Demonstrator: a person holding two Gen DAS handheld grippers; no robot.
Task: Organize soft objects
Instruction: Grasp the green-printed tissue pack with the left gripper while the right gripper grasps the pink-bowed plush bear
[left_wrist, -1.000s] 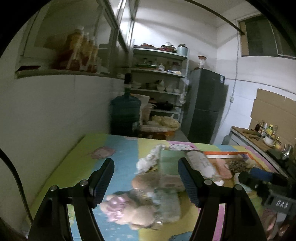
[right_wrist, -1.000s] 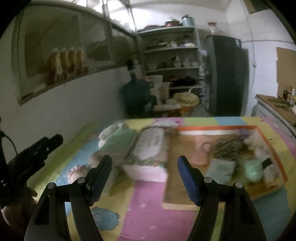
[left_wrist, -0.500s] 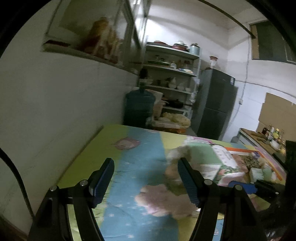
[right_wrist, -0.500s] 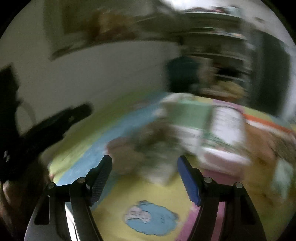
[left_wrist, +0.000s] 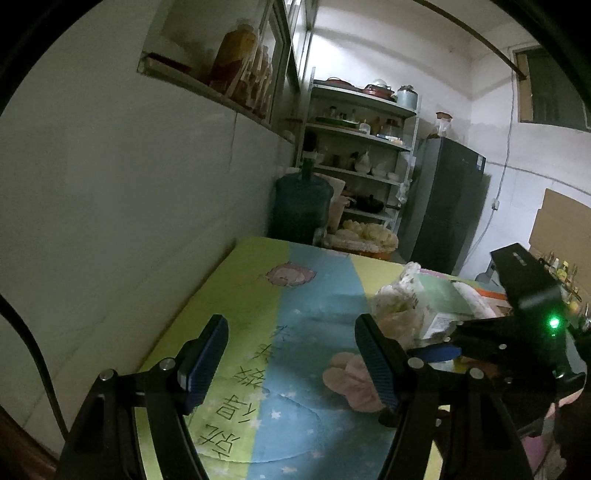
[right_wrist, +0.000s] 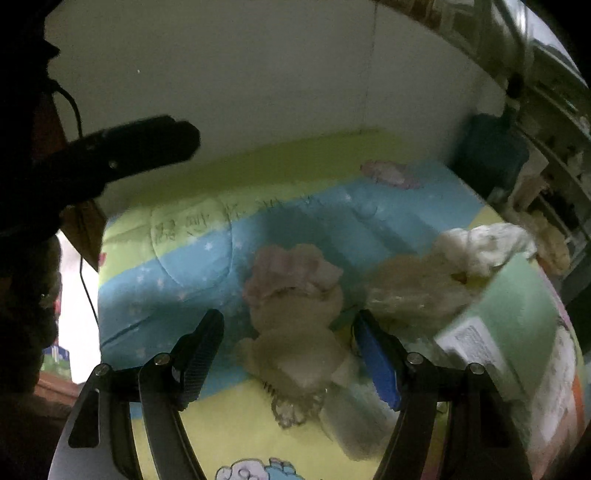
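A pink and beige plush toy (right_wrist: 295, 314) lies on the colourful mat (right_wrist: 177, 266). My right gripper (right_wrist: 288, 354) is open, with the toy between its fingers. A white fluffy bundle (right_wrist: 484, 243) and a beige soft bundle (right_wrist: 417, 288) lie to the toy's right. In the left wrist view the toy (left_wrist: 351, 376) shows partly behind my right-hand finger. My left gripper (left_wrist: 291, 358) is open and empty over bare mat to the toy's left. The right gripper's black body (left_wrist: 517, 332) stands at the right of that view.
A green soft pack (right_wrist: 517, 314) and a white pack (left_wrist: 476, 295) lie right of the bundles. The wall (left_wrist: 110, 203) runs along the mat's left side. A blue water jug (left_wrist: 303, 206), shelves (left_wrist: 358, 147) and a dark fridge (left_wrist: 443, 199) stand beyond the mat's far end.
My right gripper has swung left from the tray and packs and come down over the pink plush toy. My left gripper has shifted left, off the pile, over bare mat.
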